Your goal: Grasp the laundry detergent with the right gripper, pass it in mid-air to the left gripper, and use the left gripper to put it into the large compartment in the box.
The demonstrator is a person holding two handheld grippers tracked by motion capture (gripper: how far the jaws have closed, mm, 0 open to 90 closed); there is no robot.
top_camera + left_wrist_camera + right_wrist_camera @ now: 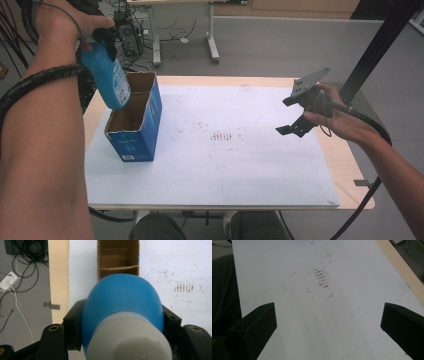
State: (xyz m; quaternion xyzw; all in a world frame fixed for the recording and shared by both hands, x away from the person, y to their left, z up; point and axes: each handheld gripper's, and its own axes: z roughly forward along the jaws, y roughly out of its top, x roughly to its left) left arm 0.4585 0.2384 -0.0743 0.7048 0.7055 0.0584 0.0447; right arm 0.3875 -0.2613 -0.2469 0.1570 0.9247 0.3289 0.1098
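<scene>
Left gripper (102, 42): clamped on the blue plastic bottle (109, 76) near its white cap, bottom tilted down into the open blue cardboard box (135, 135), ready for packing.
Right gripper (300, 114): jaws wide apart, empty, above the white table mat (240, 165), clear of the box.

Blue bottle (122, 302) over cardboard box (117, 260)

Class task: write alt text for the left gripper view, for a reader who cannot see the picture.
A blue bottle with a white cap is clamped in the left claw, seen from the cap end, bottom pointing at an open cardboard box with a divider inside. The box stands on a white mat on a wooden table; cables lie on the grey floor beyond the table's edge.
</scene>
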